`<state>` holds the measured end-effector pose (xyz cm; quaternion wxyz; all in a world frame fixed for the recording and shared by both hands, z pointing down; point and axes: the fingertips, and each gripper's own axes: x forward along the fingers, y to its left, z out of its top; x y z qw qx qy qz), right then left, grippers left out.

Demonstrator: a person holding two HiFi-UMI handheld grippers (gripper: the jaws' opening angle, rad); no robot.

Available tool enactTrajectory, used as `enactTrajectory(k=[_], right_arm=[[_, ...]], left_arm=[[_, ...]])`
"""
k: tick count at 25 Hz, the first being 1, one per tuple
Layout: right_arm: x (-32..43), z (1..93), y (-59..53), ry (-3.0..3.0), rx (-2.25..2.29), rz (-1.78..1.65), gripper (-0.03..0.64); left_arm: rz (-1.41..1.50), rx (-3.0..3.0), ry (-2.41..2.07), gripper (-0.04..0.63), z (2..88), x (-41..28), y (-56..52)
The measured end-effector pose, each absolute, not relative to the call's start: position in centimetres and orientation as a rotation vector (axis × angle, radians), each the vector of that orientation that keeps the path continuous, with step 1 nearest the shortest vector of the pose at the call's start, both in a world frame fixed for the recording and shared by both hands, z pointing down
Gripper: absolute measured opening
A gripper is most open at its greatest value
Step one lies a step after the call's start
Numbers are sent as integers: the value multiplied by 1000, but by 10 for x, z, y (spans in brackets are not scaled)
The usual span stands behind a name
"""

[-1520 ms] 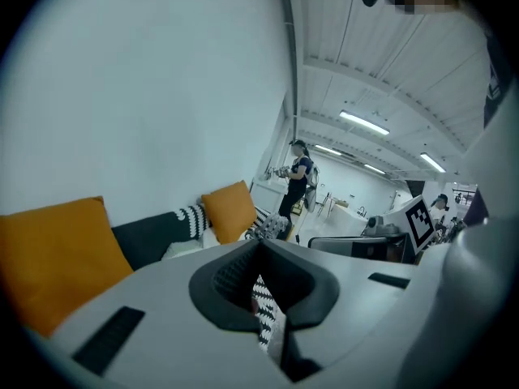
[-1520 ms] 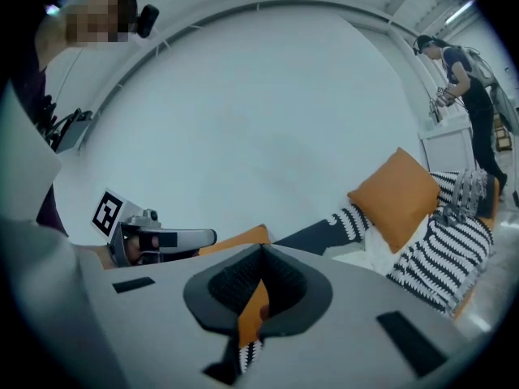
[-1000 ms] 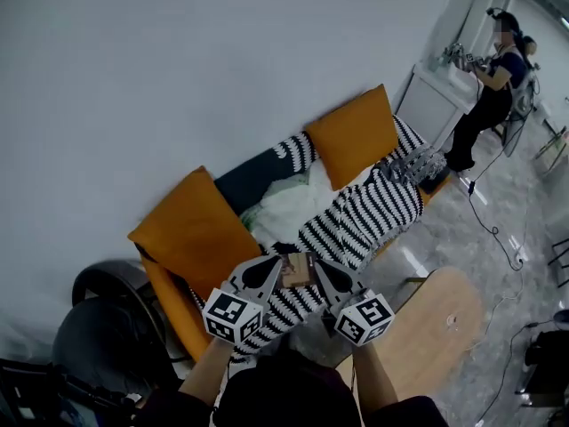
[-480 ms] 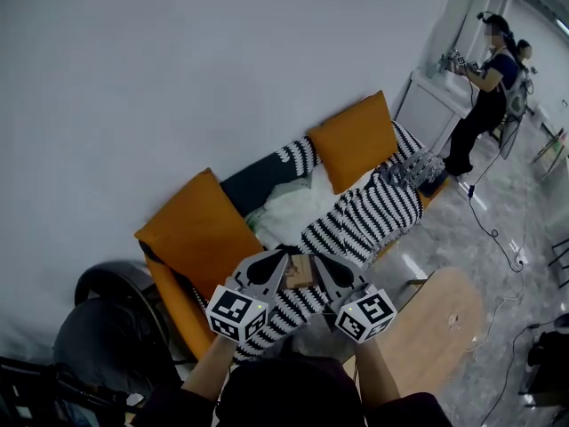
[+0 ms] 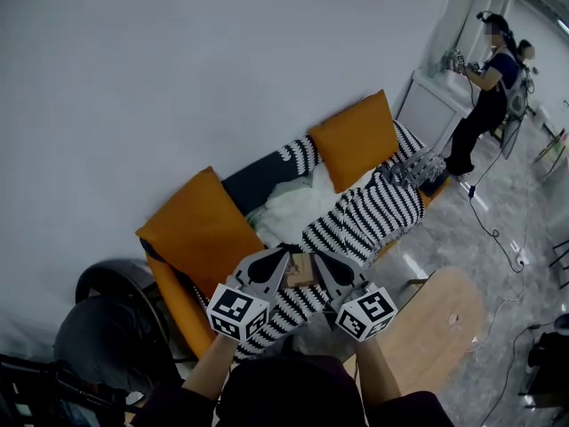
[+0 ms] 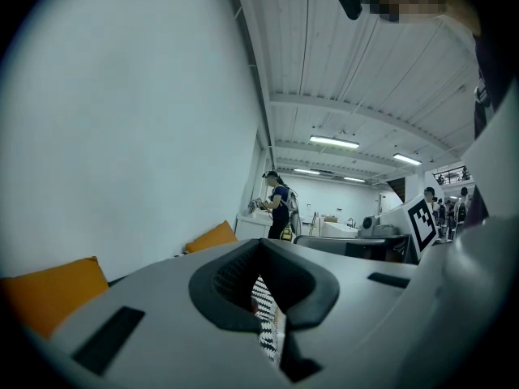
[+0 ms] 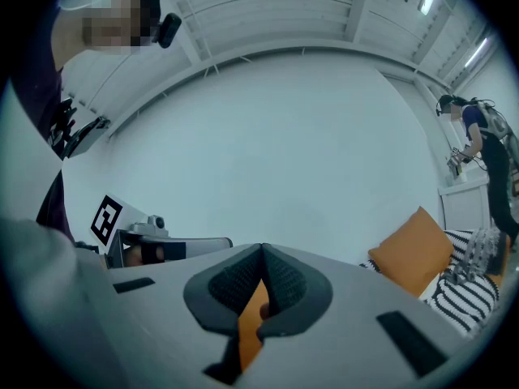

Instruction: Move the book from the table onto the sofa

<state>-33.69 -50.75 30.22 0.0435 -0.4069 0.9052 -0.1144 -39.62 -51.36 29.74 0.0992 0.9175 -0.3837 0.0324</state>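
Hovering side by side in front of the sofa (image 5: 191, 234), the left gripper (image 5: 283, 258) and the right gripper (image 5: 317, 261) are pointing towards it, marker cubes nearest the person; the left gripper's jaws are sitting pressed together in its own view, leaving only a thin slit with striped cloth showing through it and nothing clamped there; the right gripper's jaws are likewise sitting closed, a sliver of orange showing through their gap; the book (image 5: 300, 271), small and brown, is showing in the head view between the two grippers' tips, one on each side, seeming to be squeezed between the pair rather than inside either one's jaws; it is showing against the black-and-white striped blanket (image 5: 373, 212) at the sofa's near end, and whether it is touching that blanket cannot be told; a white cloth (image 5: 289, 207) is lying bunched on the seat behind; an orange cushion (image 5: 356, 136) is leaning against the wall further along; the wooden table (image 5: 440, 318) is standing to the right of the person's arms; another person (image 5: 489, 87) is standing at a white cabinet (image 5: 431, 105) in the far corner
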Motion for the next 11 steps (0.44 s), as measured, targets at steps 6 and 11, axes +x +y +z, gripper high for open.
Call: enactTrajectory(k=[6,11], right_arm=[[-337,301,-507,2775,-1244,-352,21],[-336,299,-510,2782,-1235,-344,21]], left_arm=[[98,2705,-1143,14,296,-397,-513],[101,2702,-1143,14,293,-395,-517]])
